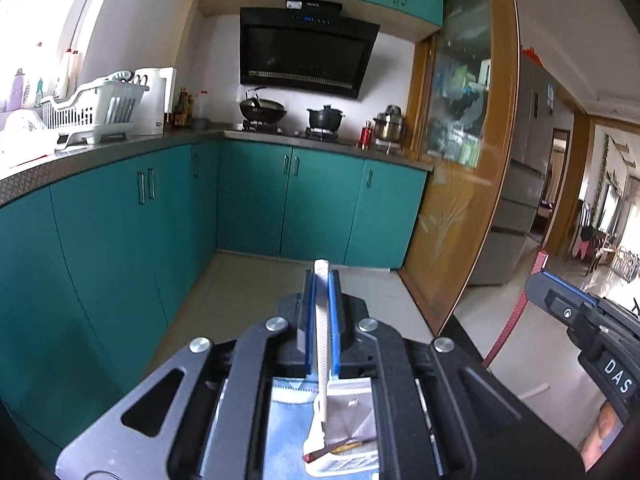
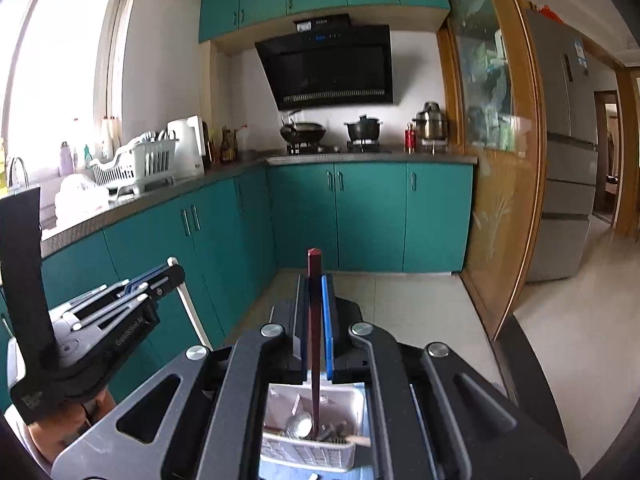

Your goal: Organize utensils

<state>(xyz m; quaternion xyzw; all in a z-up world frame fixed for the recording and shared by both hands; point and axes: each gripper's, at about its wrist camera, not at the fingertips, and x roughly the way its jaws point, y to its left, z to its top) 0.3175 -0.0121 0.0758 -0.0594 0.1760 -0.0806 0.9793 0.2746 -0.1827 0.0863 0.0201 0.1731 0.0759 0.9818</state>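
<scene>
Here the left gripper (image 1: 322, 280) clamps a white utensil handle (image 1: 322, 320), and the right gripper (image 2: 316, 284) pinches a dark red chopstick (image 2: 314, 320) above a white basket (image 2: 308, 452) holding what seems cutlery.

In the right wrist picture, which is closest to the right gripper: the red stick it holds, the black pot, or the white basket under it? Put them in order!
Counting from the right gripper:
1. Red stick, pinched between its fingers.
2. White basket, just below, holding utensils.
3. Black pot, far across the kitchen on the stove.
</scene>
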